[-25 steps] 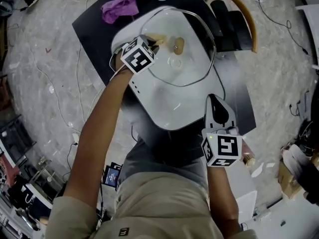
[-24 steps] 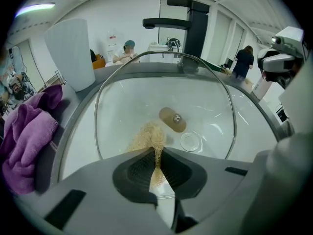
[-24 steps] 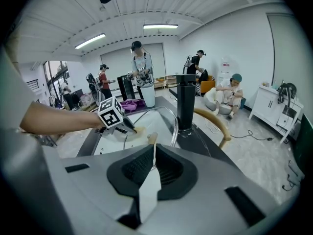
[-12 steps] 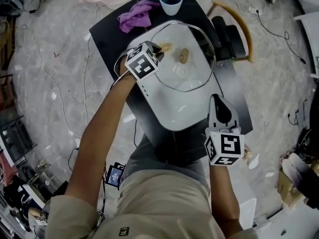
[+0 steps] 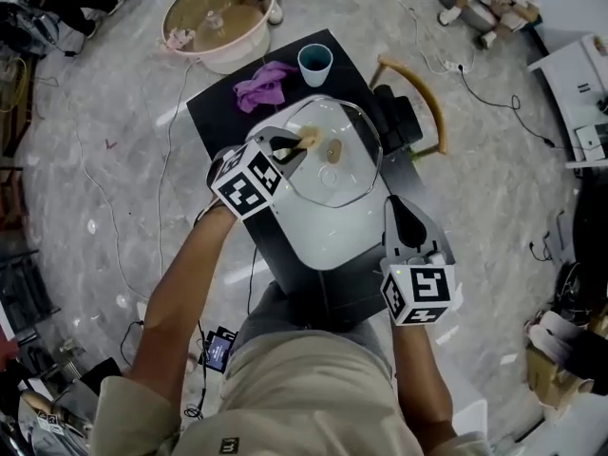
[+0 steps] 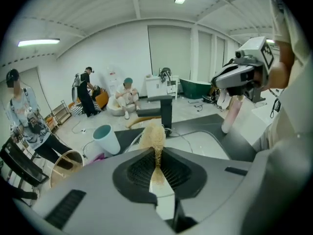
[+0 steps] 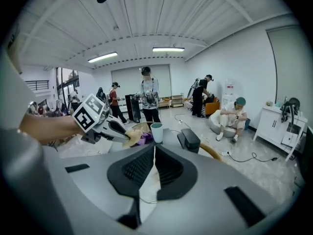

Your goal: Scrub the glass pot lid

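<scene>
- Round beige plastic tub (image 5: 214,12): on the floor, well beyond the far-left corner of the white rectangular basin (image 5: 323,236).
- Black square table (image 5: 214,112): under the white basin, reaching out past it on the far and left sides.
- Left gripper (image 5: 290,145): over the basin's far-left part, jaws clenched on a tan fibrous scrubbing pad (image 5: 307,139). Pad nipped edge-on between the ribbed inner faces, its frayed end sticking out past the tips.
- Crumpled purple cloth (image 5: 264,84): on the table, just beyond the basin's far-left corner.
- Pale teal plastic cup (image 5: 314,63): upright on the table, beyond the basin's far edge and just right of the cloth.
- Clear glass pot lid with a thin metal rim (image 5: 356,160): lying in the far half of the white basin, a small tan knob (image 5: 332,148) near its middle. Scrubbing pad at the lid's left part; contact with the glass impossible to confirm.
- Right gripper (image 5: 401,207): at the basin's right edge, apart from the lid, jaws drawn together with only a sliver between them and nothing gripped.
- Black chair with a curved wooden arm (image 5: 408,112): off the basin's far-right corner.
</scene>
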The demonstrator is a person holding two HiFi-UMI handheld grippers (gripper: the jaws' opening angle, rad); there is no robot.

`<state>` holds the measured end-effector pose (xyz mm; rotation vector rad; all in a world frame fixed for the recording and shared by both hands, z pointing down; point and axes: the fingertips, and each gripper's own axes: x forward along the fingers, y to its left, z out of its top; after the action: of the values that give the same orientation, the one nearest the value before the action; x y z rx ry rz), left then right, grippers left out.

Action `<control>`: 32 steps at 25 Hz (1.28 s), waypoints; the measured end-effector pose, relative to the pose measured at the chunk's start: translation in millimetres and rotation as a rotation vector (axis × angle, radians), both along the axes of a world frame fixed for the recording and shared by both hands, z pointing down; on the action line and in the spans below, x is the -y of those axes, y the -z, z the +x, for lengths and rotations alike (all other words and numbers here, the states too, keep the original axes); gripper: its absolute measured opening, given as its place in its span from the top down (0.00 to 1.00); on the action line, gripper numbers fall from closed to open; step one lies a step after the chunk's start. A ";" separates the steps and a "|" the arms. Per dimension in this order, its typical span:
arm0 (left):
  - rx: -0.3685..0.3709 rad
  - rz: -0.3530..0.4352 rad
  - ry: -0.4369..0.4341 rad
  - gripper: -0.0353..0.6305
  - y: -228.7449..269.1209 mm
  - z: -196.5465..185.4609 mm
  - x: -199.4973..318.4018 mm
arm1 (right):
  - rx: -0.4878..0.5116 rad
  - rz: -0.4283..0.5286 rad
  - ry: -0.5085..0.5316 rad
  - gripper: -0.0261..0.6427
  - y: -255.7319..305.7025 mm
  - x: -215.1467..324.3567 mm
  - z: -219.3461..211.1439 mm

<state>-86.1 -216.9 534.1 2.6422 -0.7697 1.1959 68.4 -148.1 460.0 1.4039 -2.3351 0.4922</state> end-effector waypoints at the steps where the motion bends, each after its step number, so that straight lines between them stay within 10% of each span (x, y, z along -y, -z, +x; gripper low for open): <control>1: -0.023 0.025 -0.003 0.88 17.0 2.8 -3.4 | 0.011 0.017 0.000 0.92 11.9 1.5 0.8; 17: -0.457 0.345 0.090 0.88 243.5 1.5 -96.6 | 0.019 0.218 0.095 0.93 153.4 -40.5 7.2; 32: -0.494 0.317 0.102 0.88 260.3 -18.7 -136.3 | -0.027 0.285 0.118 0.93 187.7 -59.2 -5.4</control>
<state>-104.8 -80.7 273.7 2.9134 -1.0399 0.3834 63.0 -89.0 272.3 1.3687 -2.5238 0.1075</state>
